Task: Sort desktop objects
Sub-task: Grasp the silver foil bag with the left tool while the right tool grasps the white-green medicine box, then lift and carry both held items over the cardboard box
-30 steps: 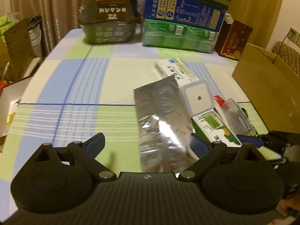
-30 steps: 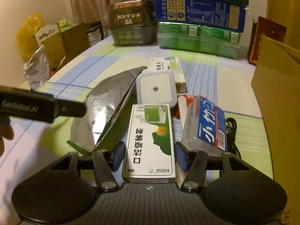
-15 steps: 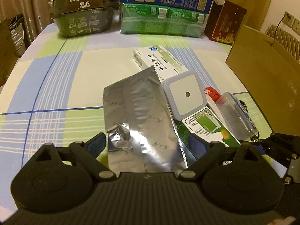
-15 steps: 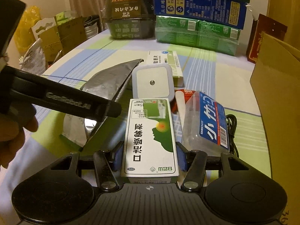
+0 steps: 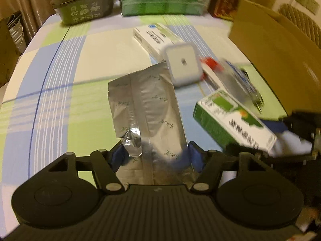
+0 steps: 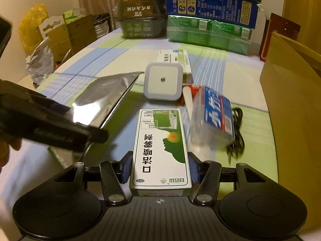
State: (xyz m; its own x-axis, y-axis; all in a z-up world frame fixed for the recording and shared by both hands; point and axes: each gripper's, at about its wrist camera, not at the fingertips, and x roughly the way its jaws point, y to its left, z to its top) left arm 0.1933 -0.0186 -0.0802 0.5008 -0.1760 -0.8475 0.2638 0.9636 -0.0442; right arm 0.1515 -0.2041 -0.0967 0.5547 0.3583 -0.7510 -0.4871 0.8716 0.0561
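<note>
A silver foil pouch lies lengthwise in front of my left gripper, whose blue pads press on both edges of its near end. In the right wrist view the pouch is tilted up off the checked tablecloth. My right gripper is shut on a green-and-white medicine box. In the left wrist view that box hangs slightly above the table at the right.
Ahead lie a white square night light, a white medicine box, a clear case with a blue label, a red-capped tube and a black cable. A cardboard box stands at the right, stacked cartons behind.
My left gripper moved forward over the foil pouch and its fingers closed on it. The right gripper closed on the green-and-white box and raised it off the table.
</note>
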